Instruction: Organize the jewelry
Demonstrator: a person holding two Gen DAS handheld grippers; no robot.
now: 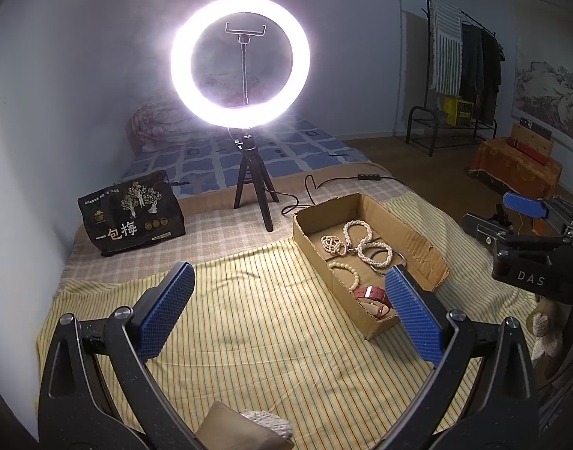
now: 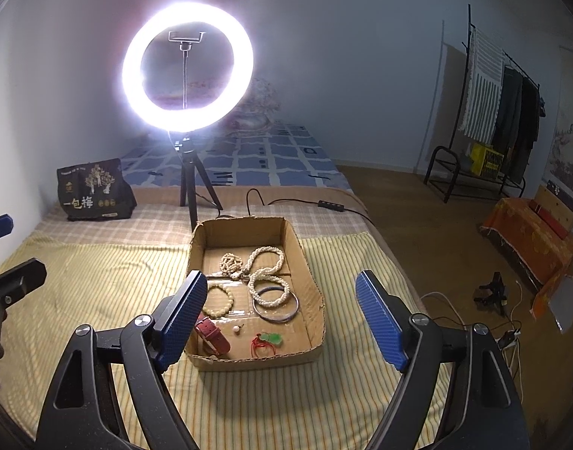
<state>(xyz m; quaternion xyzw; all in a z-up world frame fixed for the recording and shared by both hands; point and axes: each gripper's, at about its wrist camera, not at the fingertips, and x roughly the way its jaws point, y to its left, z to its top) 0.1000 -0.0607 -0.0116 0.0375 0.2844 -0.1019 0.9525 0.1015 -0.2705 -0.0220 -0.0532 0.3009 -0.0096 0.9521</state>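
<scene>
Below, two views of a bed covered by a striped cloth (image 2: 98, 281), on which an open cardboard box (image 2: 309, 262) holds all the jewelry. Right gripper (image 2: 280, 317): jaws wide apart, nothing between the pads, hanging above the near end of the box. Left gripper (image 1: 290, 311): jaws likewise wide and empty, over bare cloth just beside the box.

Contents, right wrist view: a long pearl necklace (image 2: 267, 277) coiled in loops; a small cluster of beads (image 2: 232, 262) touching it; a beaded bracelet (image 2: 218, 302); a metal bangle (image 2: 277, 309) lying partly under the necklace's lower loop; a red watch strap (image 2: 211, 335) against the near-left wall; a single pearl earring (image 2: 236, 329); a green pendant on red cord (image 2: 269, 339).

Likely hazards, as judged from this layout. (1) Tangling: necklace, bead cluster and bangle overlap, so lifting any one may drag the others out. (2) Dropping: the earring is tiny and the broad pads may fail to pinch it, or flick it onto the cloth. (3) Shifting: the box is light and sits on soft bedding; a jaw pressed against a wall may tip or slide it. (4) Glare: the ring light (image 2: 188, 67) stands directly behind the box, which may hide the thin red cord.
</scene>
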